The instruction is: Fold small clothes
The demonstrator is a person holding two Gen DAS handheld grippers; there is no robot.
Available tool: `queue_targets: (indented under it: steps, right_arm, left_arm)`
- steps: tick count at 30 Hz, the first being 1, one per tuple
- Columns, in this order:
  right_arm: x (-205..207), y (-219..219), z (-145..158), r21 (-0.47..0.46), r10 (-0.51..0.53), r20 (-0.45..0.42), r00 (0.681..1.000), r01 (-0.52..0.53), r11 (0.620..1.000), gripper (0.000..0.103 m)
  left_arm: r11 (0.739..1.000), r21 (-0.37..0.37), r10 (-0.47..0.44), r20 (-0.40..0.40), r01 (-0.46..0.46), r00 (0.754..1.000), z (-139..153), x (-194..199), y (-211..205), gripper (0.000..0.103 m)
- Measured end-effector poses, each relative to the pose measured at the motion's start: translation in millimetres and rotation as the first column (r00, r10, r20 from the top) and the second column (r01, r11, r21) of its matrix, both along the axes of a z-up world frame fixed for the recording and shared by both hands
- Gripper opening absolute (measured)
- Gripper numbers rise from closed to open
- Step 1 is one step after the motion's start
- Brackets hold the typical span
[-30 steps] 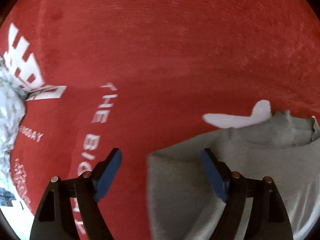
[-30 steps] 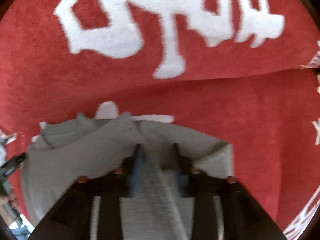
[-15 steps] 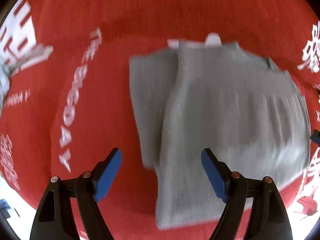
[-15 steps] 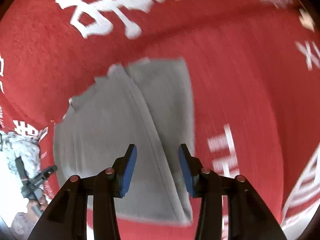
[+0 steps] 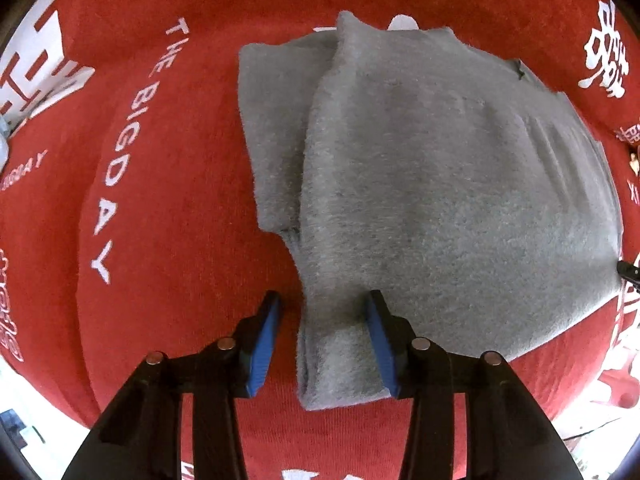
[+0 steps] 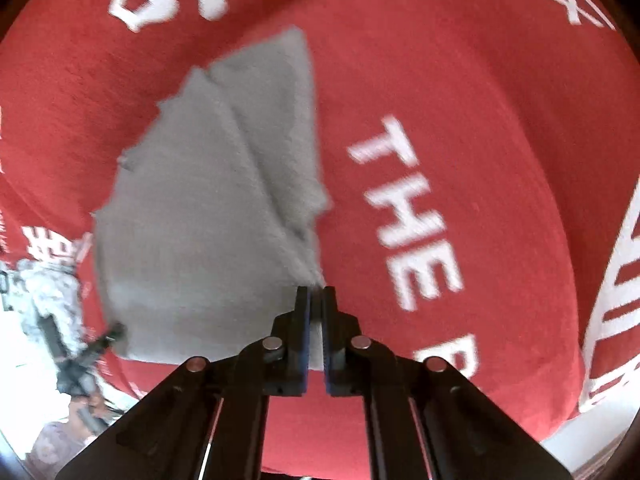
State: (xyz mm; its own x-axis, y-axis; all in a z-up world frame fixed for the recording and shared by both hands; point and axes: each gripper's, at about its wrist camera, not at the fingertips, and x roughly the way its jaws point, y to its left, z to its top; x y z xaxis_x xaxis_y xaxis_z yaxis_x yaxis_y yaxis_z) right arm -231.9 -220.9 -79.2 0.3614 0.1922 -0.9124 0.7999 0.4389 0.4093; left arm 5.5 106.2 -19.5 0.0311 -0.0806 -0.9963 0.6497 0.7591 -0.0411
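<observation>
Two tools work one grey garment (image 5: 440, 184), which lies folded on a red cloth (image 5: 168, 92) with white lettering. The left tool (image 5: 324, 340) is released, its blue pads spread wide; the garment's near left edge runs between them, with the bulk of the fabric ahead and to the right. The right tool (image 6: 316, 300) is clenched on the garment's (image 6: 200, 216) near corner, the rest spreading ahead and to its left.
</observation>
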Motion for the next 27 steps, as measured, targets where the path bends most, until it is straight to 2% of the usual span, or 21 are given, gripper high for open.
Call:
queue_targets:
  steps: [3, 4, 6, 7, 9, 11, 15, 19, 21, 23, 24, 27]
  right_arm:
    - [-4.2, 2.9, 5.7, -0.004, -0.013, -0.003, 1.000, 0.013, 1.000, 0.005]
    - [-4.8, 4.6, 8.6, -0.022, 0.000, -0.036, 0.999, -0.001, 1.000, 0.005]
    - [-10.9, 9.8, 10.2, -0.073, 0.020, -0.159, 0.987, -0.032, 0.997, 0.005]
    - [-14.9, 10.1, 12.8, -0.086, 0.002, -0.176, 0.984, -0.018, 0.996, 0.005]
    - [-24.6, 6.1, 26.9, -0.124, -0.069, -0.153, 0.986, 0.050, 0.991, 0.005]
    - [-19.5, 3.4, 44.2, -0.175, -0.083, -0.103, 0.991, 0.064, 0.982, 0.006]
    - [32.5, 3.8, 60.9, -0.244, 0.041, -0.014, 0.999, -0.044, 0.969, 0.006]
    - [90.9, 2.2, 43.9, -0.227, 0.105, 0.017, 0.994, -0.099, 0.969, 0.006]
    - [106.7, -2.1, 29.4, -0.198, 0.100, 0.019, 0.995, -0.094, 0.976, 0.006]
    - [110.1, -3.8, 16.2, -0.159, 0.079, 0.001, 0.997, -0.078, 0.984, 0.006]
    - [108.1, -7.5, 9.2, -0.139, 0.063, -0.002, 0.998, -0.062, 0.988, 0.003]
    - [94.8, -15.0, 11.1, -0.140, 0.036, 0.013, 0.999, -0.034, 0.990, 0.001]
  left_arm:
    - [1.000, 0.032, -0.001, 0.006, 0.001, 1.000, 6.3, -5.1, 7.9, 0.047]
    - [0.999, 0.037, 0.013, 0.003, -0.013, 1.000, 9.2, -3.6, 11.4, 0.047]
    - [0.998, 0.036, 0.046, 0.007, -0.046, 0.999, 18.6, 0.1, 14.4, 0.047]
    - [0.998, 0.027, 0.056, 0.016, -0.057, 0.998, 24.7, 0.1, 14.4, 0.047]
    - [0.998, -0.007, 0.065, 0.044, -0.065, 0.997, 34.0, 9.2, 10.4, 0.047]
    - [0.997, -0.052, 0.059, 0.070, -0.056, 0.996, 45.3, 15.3, -5.7, 0.047]
    - [0.992, -0.120, 0.060, 0.100, -0.048, 0.993, 49.1, 46.8, -42.5, 0.047]
    - [0.986, -0.146, 0.100, 0.086, -0.086, 0.991, 26.7, 64.6, -64.3, 0.047]
    - [0.989, -0.111, 0.110, 0.082, -0.101, 0.990, 9.9, 66.6, -71.4, 0.047]
    - [0.990, -0.085, 0.121, 0.084, -0.114, 0.989, -0.4, 69.0, -68.8, 0.047]
    - [0.986, -0.103, 0.136, 0.073, -0.128, 0.988, -1.5, 71.9, -64.3, 0.047]
    - [0.981, -0.099, 0.176, 0.085, -0.167, 0.981, 4.3, 80.0, -52.3, 0.047]
